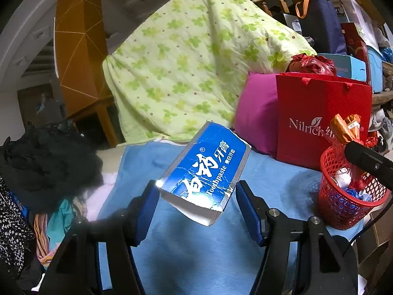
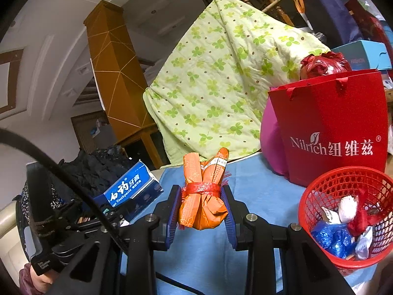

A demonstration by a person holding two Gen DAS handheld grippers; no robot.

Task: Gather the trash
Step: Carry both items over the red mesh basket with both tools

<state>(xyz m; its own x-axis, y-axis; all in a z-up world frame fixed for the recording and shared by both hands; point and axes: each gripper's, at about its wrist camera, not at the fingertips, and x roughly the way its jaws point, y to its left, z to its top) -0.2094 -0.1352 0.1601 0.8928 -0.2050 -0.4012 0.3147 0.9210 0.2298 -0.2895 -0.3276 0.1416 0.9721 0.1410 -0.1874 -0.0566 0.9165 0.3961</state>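
Green clover-print quilt (image 1: pixel 196 56) rises behind everything, draped over something tall at the far edge of the bed — the biggest thing in front of you. Below it the blue sheet (image 1: pixel 201 250) covers the bed surface that carries the rest. At the far right corner a red paper bag (image 2: pixel 331 127) marked Nilrich stands upright, touching a magenta cushion (image 1: pixel 258 123) on its left, with a crumpled red plastic bag (image 2: pixel 324 64) behind its top edge. At the left edge a heap of black clothing (image 1: pixel 49 167) lies bunched.

Near the right edge sits your red mesh basket (image 2: pixel 348 218), upright on the sheet, just in front of the paper bag. It already holds a white wad, a blue crinkled wrapper and red scraps.

Your left gripper (image 1: pixel 196 201) is clamped on a blue toothpaste box (image 1: pixel 206 169) — the pads press its near end from both sides, and the box juts forward and up, tilted, clear of the sheet, its far end torn open. Your right gripper (image 2: pixel 202 204) is closed on an orange paper bundle (image 2: pixel 203 196) tied round the middle with red string; the bundle stands upright between the blue pads, above the sheet and to the left of the basket.
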